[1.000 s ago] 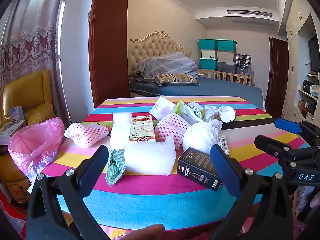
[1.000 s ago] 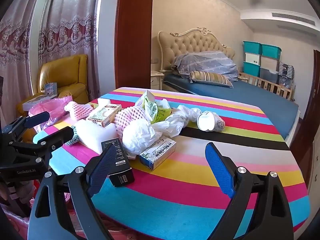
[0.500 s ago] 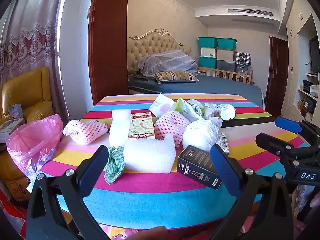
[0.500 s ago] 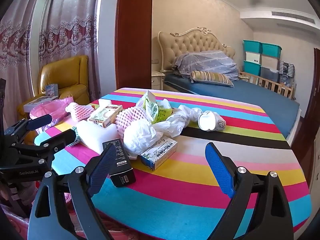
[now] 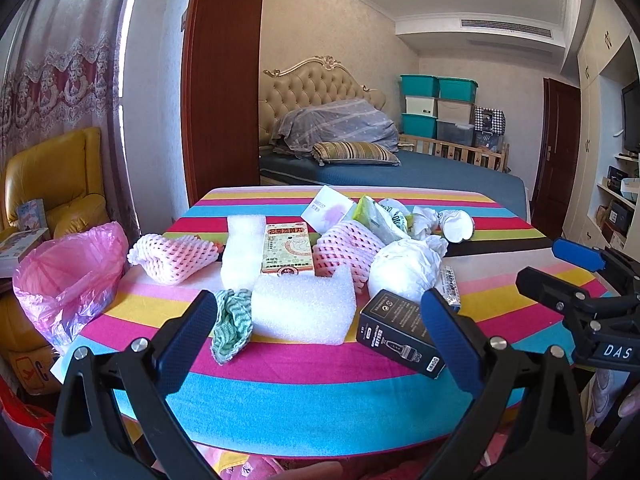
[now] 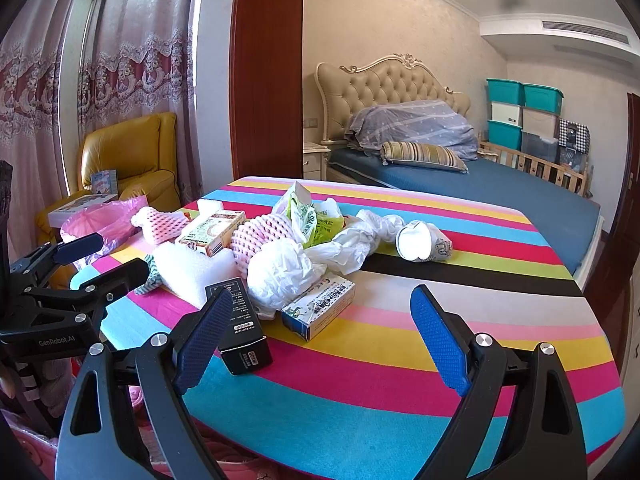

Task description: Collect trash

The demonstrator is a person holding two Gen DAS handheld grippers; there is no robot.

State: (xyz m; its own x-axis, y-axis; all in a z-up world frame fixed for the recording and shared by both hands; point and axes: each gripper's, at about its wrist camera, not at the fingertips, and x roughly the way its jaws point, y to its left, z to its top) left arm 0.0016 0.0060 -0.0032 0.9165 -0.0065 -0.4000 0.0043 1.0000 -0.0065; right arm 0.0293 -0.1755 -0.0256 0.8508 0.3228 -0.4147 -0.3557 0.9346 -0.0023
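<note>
Trash lies heaped on a striped table (image 5: 320,392): a white foam block (image 5: 304,308), a black box (image 5: 400,332), a green cloth (image 5: 232,320), pink foam nets (image 5: 172,252), a yellow-green carton (image 5: 287,249), a crumpled white bag (image 5: 404,268) and a paper cup (image 6: 422,240). A pink plastic bag (image 5: 68,272) hangs open at the table's left edge. My left gripper (image 5: 316,332) is open and empty, just short of the foam block. My right gripper (image 6: 320,332) is open and empty over the table's near side, with a blue-white carton (image 6: 320,306) ahead of it.
A yellow armchair (image 6: 128,160) stands left behind the pink bag. A bed (image 6: 500,192) with stacked storage bins (image 5: 440,108) fills the room beyond the table. A brown door panel (image 5: 224,80) rises behind the table. Shelving (image 5: 616,208) stands at right.
Both grippers have drifted slightly closer to the table and a little lower; the trash looks a bit nearer. Nothing has been taken hold of.
</note>
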